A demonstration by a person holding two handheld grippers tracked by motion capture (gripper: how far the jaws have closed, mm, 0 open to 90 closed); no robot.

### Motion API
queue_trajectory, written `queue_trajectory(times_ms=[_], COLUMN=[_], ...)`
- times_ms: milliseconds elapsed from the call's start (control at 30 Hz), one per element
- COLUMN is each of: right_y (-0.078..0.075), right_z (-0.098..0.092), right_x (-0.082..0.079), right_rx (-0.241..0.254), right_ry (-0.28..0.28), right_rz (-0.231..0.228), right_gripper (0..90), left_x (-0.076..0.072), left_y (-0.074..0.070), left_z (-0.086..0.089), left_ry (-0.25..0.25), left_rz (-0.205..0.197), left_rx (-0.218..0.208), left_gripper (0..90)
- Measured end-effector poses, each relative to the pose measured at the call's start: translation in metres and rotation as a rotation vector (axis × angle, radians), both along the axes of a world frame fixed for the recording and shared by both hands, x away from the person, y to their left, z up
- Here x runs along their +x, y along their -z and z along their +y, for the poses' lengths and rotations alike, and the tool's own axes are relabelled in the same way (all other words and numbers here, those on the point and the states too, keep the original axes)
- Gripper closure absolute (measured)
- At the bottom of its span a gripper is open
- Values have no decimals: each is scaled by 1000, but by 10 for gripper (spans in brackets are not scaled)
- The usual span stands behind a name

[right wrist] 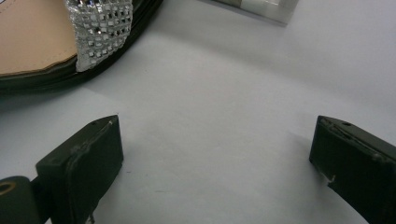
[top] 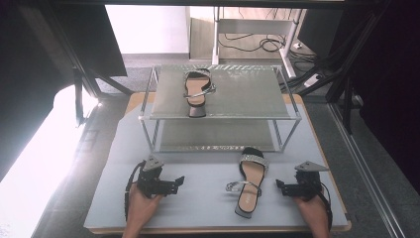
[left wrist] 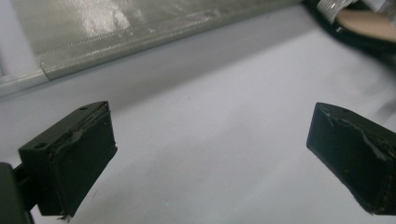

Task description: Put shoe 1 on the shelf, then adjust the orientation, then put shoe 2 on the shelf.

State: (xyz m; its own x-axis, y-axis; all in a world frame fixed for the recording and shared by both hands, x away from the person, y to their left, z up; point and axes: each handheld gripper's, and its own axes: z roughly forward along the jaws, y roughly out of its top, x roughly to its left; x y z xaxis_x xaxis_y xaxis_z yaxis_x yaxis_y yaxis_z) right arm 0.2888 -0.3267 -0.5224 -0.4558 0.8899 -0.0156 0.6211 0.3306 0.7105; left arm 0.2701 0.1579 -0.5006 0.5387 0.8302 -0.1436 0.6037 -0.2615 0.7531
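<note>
The left gripper (top: pixel 179 181) rested low over the counter (top: pixel 208 198) near its front-left corner, jaws spread wide with nothing between them, pointing toward the middle. In the left gripper view only bare grey counter lay between the black jaws. The right gripper (top: pixel 279 185) sat near the front-right corner, also spread wide and empty, aimed inward at the near sandal (top: pixel 250 181). That sandal lay flat on the counter between the two grippers, closer to the right one and touching neither, its heel toward the front edge and its rhinestone toe strap toward the rack. In the right gripper view its tan insole and glittering strap appeared at the upper left, apart from the jaws. The second sandal (top: pixel 197 90) stood on the top shelf of the metal rack (top: pixel 247 94) along the counter's back edge, left of the shelf's middle.
</note>
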Motion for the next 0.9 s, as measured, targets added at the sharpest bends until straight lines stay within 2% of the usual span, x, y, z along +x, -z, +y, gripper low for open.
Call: queue_trajectory(times_ms=[133,433,533,633,767,900], right_y=[0,-2,-3,-6,-13,-16], right_z=[0,1,2,3,6,10], right_x=[0,-2,-3,-4,-4,3], right_rx=[2,3,9,23,49,53], right_ry=[0,-13,-16,-23,-30,-32], right_rz=[3,-6,-1,-2,-8,-2], right_gripper=[25,78,77,78,83,83], left_x=[-3,-4,-5,-5,-3,-3], left_y=[7,23,23,24,24,25], left_z=[-4,-11,-14,-14,-12,-12], left_ry=[-4,-4,-2,-5,-6,-7], left_rz=[-8,26,22,27,54,55], left_rx=[52,169,191,194,175,174], left_gripper=[7,0,0,0,0,0])
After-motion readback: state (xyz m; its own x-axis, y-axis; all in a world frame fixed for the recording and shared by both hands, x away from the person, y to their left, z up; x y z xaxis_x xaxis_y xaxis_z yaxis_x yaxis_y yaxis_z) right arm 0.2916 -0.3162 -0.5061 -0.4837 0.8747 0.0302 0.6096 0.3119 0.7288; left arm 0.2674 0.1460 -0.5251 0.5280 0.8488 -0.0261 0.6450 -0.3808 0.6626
